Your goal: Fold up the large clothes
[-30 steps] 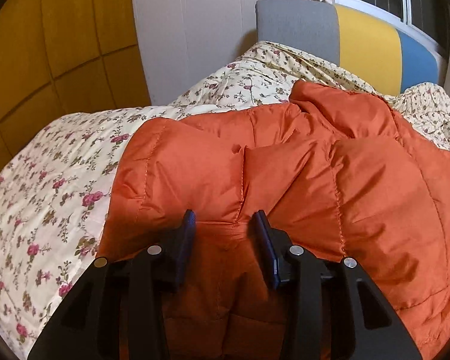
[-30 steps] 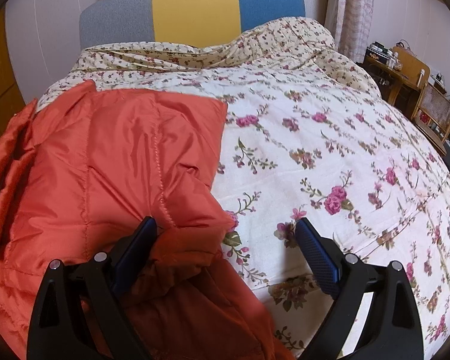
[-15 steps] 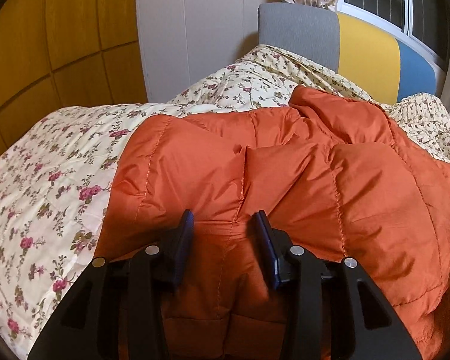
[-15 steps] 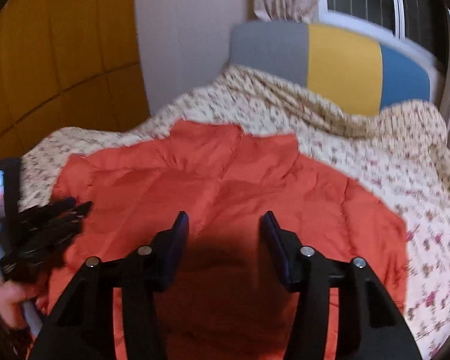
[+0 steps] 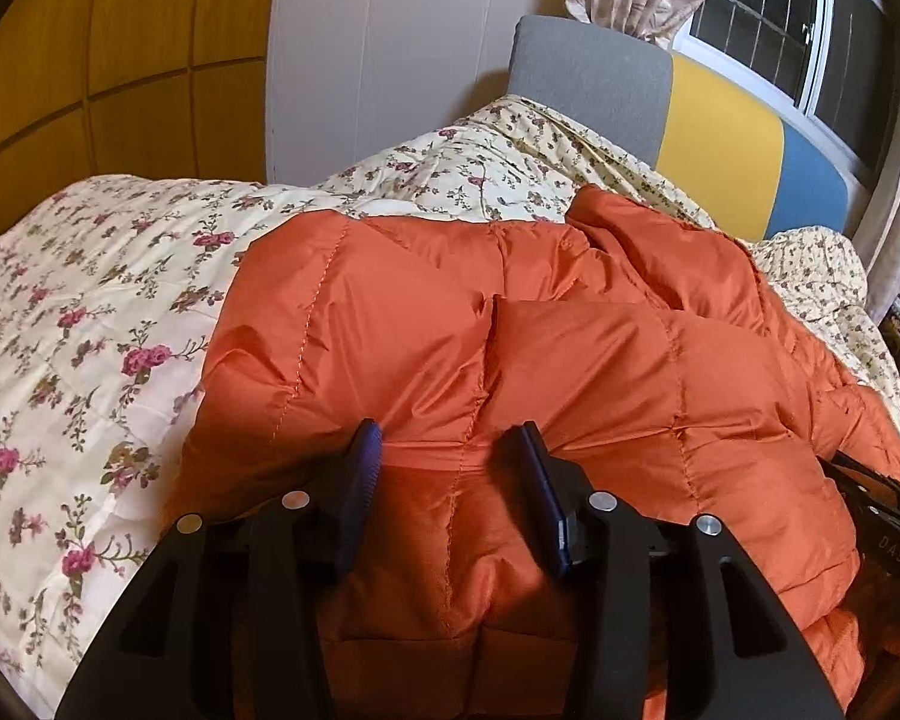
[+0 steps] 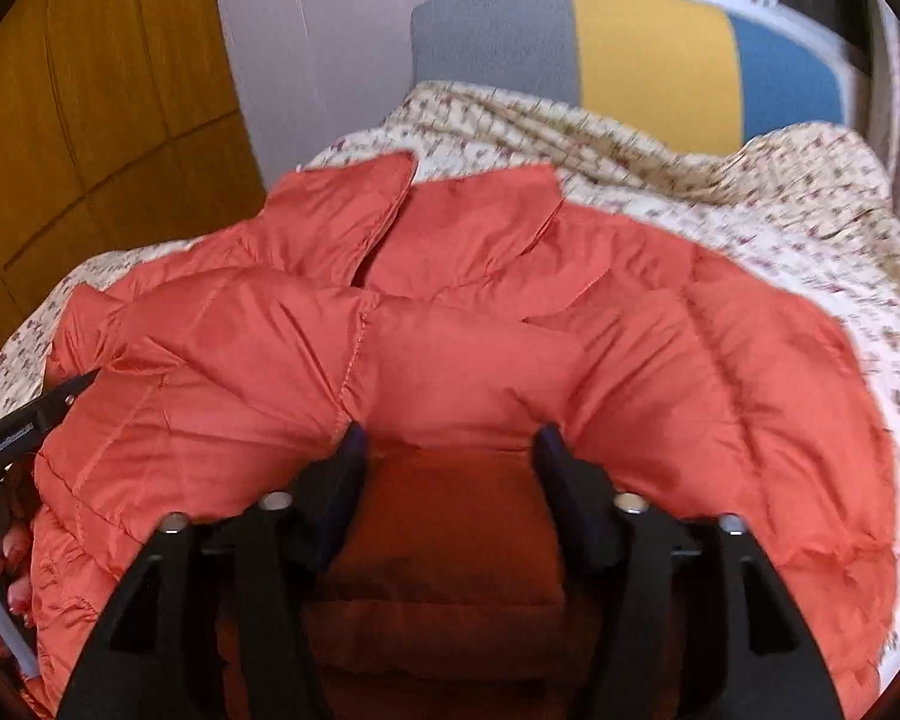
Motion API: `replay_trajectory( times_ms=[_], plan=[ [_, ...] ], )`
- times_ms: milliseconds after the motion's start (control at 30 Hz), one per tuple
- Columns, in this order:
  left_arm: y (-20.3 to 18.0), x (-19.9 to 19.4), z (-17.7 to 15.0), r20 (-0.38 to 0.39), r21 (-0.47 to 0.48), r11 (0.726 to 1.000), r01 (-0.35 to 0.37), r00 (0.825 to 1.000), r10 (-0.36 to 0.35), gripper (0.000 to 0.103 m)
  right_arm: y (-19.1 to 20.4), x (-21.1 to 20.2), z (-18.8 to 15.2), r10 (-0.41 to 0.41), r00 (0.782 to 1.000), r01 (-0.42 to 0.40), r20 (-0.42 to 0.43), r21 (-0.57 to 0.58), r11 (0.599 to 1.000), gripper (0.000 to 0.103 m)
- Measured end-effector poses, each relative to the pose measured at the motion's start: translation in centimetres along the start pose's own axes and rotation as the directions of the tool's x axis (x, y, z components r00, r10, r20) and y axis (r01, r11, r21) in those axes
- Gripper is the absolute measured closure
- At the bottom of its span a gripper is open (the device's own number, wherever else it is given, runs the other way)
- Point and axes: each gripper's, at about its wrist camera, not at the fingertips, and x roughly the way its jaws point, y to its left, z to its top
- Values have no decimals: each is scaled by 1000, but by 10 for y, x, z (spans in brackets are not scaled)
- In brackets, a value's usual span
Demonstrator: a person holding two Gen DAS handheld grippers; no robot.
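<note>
Lying on the bed [image 5: 78, 312], the orange jacket [image 5: 570, 372] has its sides turned in over the middle; lengthwise fold not yet made, I judge. Left tongs [image 5: 450, 456] part spread, puffy cloth bunched between the jaws; right tongs [image 6: 450, 450] likewise, near the hem. Firm pinch: cannot tell.

Home bedroom, bed with floral quilt [image 5: 90, 312], padded headboard [image 5: 720, 138] in grey, yellow and blue panels, curtained barred window [image 5: 768, 30] above it, wooden wardrobe panels [image 5: 90, 60] at bed's left edge.
</note>
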Motion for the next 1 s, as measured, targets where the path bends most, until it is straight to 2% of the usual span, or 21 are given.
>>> replay_trajectory(
  times_ms=[33, 167, 500, 567, 633, 667, 700, 767, 900, 1000],
  plan=[
    [2, -3, -1, 1, -7, 1000, 23, 1000, -23, 45, -1, -9, -4, 0, 1000, -1, 31, 6, 1000, 19],
    [11, -19, -13, 12, -42, 997, 70, 997, -70, 45, -1, -29, -18, 59, 998, -60, 32, 20, 998, 20],
    [20, -61, -44, -5, -68, 993, 97, 995, -97, 45, 1, -74, -55, 70, 998, -70, 9, 23, 997, 20],
    [21, -70, -51, -2, -72, 993, 97, 995, -97, 38, -2, -78, -57, 78, 997, -78, 9, 32, 996, 20],
    [21, -81, -55, -1, -66, 994, 91, 996, -91, 20, -7, -90, -59, 90, 996, -91, 23, 49, 995, 20],
    [22, -89, -56, 2, -62, 996, 62, 998, -62, 15, -12, -97, -60, 93, 995, -95, 34, 66, 993, 20],
    [23, -97, -60, 15, -58, 998, 37, 999, -36, 6, -15, -102, -61, 96, 994, -99, 43, 82, 992, 19],
    [28, -110, -69, 33, -64, 998, -11, 999, 13, 3, -26, -116, -66, 94, 993, -102, 68, 129, 986, 19],
    [48, -122, -85, -3, -127, 992, -1, 1000, 1, 3, -48, -133, -80, 98, 994, -107, 49, 217, 970, 18],
    [60, -132, -95, -8, -160, 986, -40, 999, 39, 3, -72, -154, -95, 118, 992, -127, 50, 316, 940, 18]
  ],
)
